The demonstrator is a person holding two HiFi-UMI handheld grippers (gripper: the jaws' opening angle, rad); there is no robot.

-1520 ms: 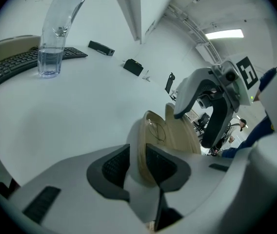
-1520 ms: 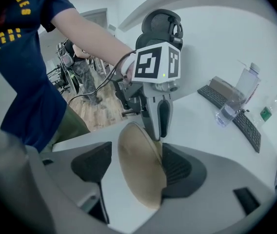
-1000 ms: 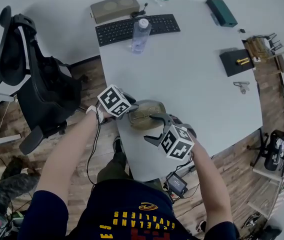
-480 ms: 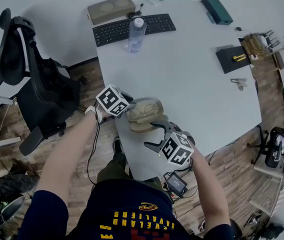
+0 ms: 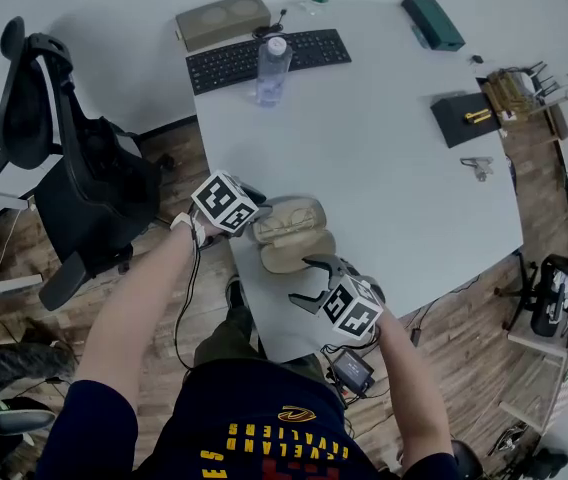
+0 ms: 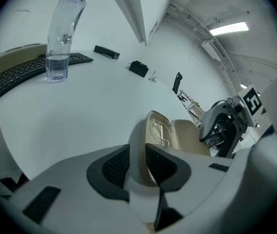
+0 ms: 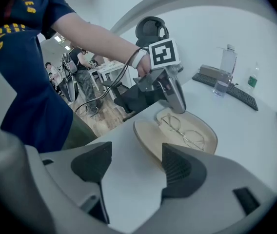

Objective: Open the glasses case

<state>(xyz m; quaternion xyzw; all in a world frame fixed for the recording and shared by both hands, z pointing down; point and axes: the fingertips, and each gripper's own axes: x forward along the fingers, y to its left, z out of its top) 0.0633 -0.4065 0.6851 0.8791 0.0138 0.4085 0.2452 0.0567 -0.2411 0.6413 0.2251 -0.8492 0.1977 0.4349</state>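
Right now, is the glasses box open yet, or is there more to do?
Done: the beige oval hard-shell glasses case lies open, its lid flat on the white table, with thin wire-framed glasses showing inside. In hand: the left gripper clamps the case's rim. The right gripper is open and empty beside the lid. Left: only letting go.

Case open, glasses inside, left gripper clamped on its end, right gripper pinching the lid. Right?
No. The right gripper pinches nothing: its jaws stand apart, short of the lid, per the right gripper view. The rest holds: glasses case open, glasses inside, left gripper clamped on its end.
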